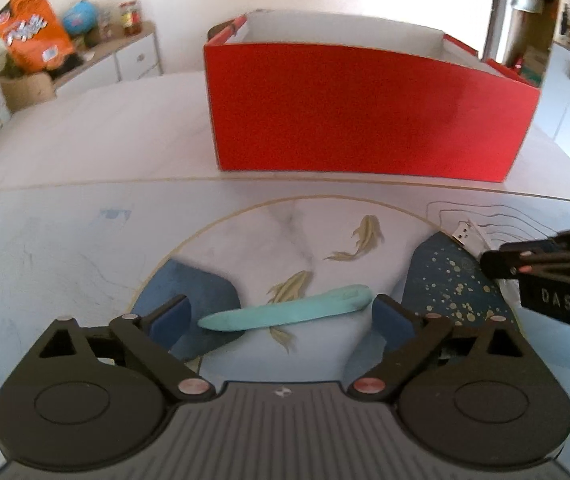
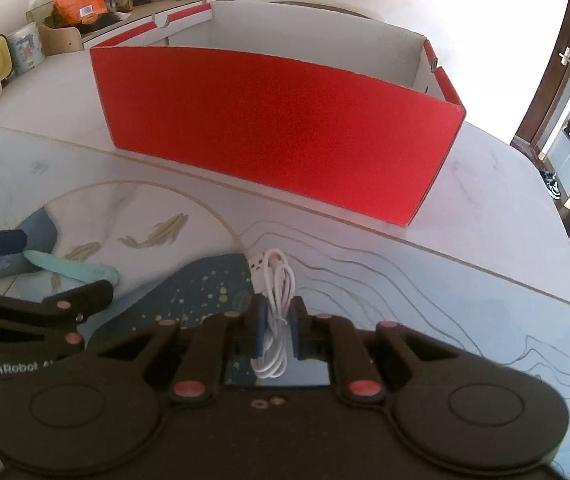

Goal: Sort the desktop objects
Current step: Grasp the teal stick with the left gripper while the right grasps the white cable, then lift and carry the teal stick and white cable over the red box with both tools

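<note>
Currently right gripper (image 2: 276, 326) pinches the coiled white USB cable (image 2: 275, 280) on the printed table mat (image 2: 445, 280); left gripper (image 1: 281, 312) gapes around the teal plastic pry tool (image 1: 285, 312), untouched. Risk: loose loops slipping free before the red cardboard box (image 2: 285, 128)

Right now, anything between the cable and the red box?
No. In the right wrist view, only bare patterned tabletop lies between the white cable and the red box.

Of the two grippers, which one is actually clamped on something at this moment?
The right gripper: its pads squeeze the coiled white USB cable. The left gripper stands wide open, its pads either side of the turquoise tool on the table without pressing it.
</note>
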Action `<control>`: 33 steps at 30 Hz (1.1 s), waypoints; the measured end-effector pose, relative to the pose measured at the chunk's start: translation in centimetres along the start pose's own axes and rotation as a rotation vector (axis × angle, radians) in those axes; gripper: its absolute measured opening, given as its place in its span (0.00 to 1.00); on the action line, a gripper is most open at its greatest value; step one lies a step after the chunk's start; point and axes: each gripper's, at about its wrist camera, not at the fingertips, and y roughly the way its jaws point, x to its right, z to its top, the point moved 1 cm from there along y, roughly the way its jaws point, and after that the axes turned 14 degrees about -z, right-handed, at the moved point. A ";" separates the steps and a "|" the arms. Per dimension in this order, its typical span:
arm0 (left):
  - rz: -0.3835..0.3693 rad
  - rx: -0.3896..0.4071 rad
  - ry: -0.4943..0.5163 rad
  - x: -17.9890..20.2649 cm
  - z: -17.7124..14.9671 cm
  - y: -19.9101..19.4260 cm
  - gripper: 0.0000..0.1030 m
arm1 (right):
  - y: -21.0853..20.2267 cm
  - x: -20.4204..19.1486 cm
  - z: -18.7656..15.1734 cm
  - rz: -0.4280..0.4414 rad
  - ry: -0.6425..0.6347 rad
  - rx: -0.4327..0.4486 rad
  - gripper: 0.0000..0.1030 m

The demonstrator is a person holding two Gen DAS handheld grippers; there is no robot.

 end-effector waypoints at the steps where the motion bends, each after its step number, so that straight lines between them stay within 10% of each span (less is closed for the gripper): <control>1: 0.000 -0.004 -0.018 0.0 0.0 0.1 0.97 | 0.1 0.2 -0.1 0.003 0.003 -0.001 0.12; 13: 0.100 0.013 -0.109 0.8 0.5 1.2 1.00 | 0.0 0.2 -0.5 0.012 0.014 0.002 0.12; 33: 0.038 0.044 -0.012 0.5 0.0 0.3 0.95 | -0.7 0.2 -0.7 0.003 -0.005 0.009 0.11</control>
